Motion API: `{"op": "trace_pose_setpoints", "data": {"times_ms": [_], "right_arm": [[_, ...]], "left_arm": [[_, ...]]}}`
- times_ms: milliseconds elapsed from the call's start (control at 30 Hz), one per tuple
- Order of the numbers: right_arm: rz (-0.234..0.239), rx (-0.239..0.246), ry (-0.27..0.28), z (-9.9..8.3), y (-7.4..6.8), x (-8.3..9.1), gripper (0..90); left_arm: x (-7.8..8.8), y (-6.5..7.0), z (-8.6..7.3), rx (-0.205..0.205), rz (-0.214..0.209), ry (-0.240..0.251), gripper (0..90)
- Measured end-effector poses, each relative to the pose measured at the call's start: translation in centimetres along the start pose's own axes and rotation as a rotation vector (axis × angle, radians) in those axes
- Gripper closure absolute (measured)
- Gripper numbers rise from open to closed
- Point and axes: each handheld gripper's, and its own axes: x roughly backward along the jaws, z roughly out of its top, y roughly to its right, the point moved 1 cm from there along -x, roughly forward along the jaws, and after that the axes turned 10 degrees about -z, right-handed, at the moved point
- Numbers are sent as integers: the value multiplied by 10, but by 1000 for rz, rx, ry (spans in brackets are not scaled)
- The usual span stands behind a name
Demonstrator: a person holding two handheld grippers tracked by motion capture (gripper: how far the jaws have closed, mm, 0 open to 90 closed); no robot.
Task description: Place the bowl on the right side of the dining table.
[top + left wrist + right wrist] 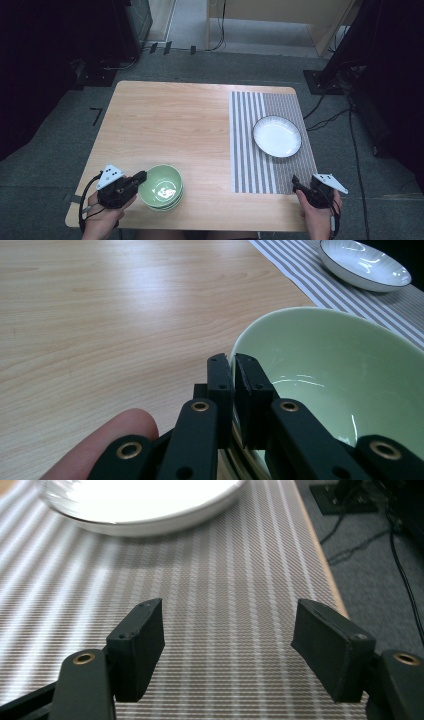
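A pale green bowl point(161, 186) sits near the table's front left, seemingly on top of another like it. My left gripper point(141, 176) is at its left rim. In the left gripper view the jaws are shut on the rim of the green bowl point(340, 380), one inside and one outside, and my left gripper point(233, 362) has a fingertip showing beside it. A white plate point(276, 136) with a dark rim lies on the striped mat point(250, 150). My right gripper point(295, 181) hovers open over the mat's front right corner. In its own view the right gripper point(230, 630) holds nothing, with the white plate point(140, 505) ahead.
The wooden table point(165, 125) is bare across its left and middle. Its right edge point(320, 565) lies close to my right gripper, with grey floor and cables point(325, 120) beyond. Dark equipment stands at both sides of the room.
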Motion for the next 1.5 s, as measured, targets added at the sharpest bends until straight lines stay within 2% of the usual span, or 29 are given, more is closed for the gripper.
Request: {"op": "trace_pose_setpoints", "data": {"times_ms": [67,100,133,167,300,533,667,733,767,800,933,1000,1133,1167,1300,1333,1400,1433,1467,1500], "right_arm": [[4,8,8,1,-4,3,292],[21,17,22,3,-14,8,295],[21,17,22,3,-14,8,295],[34,35,37,5,-22,12,295],[61,53,51,8,-35,17,298],[96,57,63,11,-46,23,308],[127,90,89,16,-56,31,329],[156,108,99,20,-64,35,329],[156,108,99,20,-64,35,329],[182,120,98,21,-70,38,328],[211,133,104,24,-78,43,332],[255,147,111,27,-86,46,349],[298,139,116,32,-94,50,356],[314,144,122,35,-100,52,356],[343,147,127,40,-110,55,367],[373,145,129,43,-117,56,373],[386,145,127,44,-120,57,377],[402,153,128,46,-127,58,373],[412,157,124,47,-130,59,371],[412,157,124,47,-130,59,371]], "left_arm": [[0,1,0,-1,7,3,863],[0,2,1,-9,17,9,865],[0,2,1,-9,17,9,868],[0,3,1,-13,20,17,869],[0,5,1,-29,32,23,870],[0,9,3,-54,47,40,873],[1,10,3,-61,48,41,874],[1,10,4,-60,50,46,874],[1,10,4,-60,50,46,874],[1,11,4,-63,51,46,874],[2,12,5,-70,56,54,873],[2,13,5,-81,58,54,874],[2,14,5,-84,61,60,875],[3,14,6,-86,63,68,876],[4,16,6,-94,67,94,879],[5,16,6,-95,65,100,880],[6,17,7,-94,60,115,881],[7,16,7,-93,55,120,887],[12,16,9,-83,51,158,900],[12,16,9,-83,51,158,900]]}}
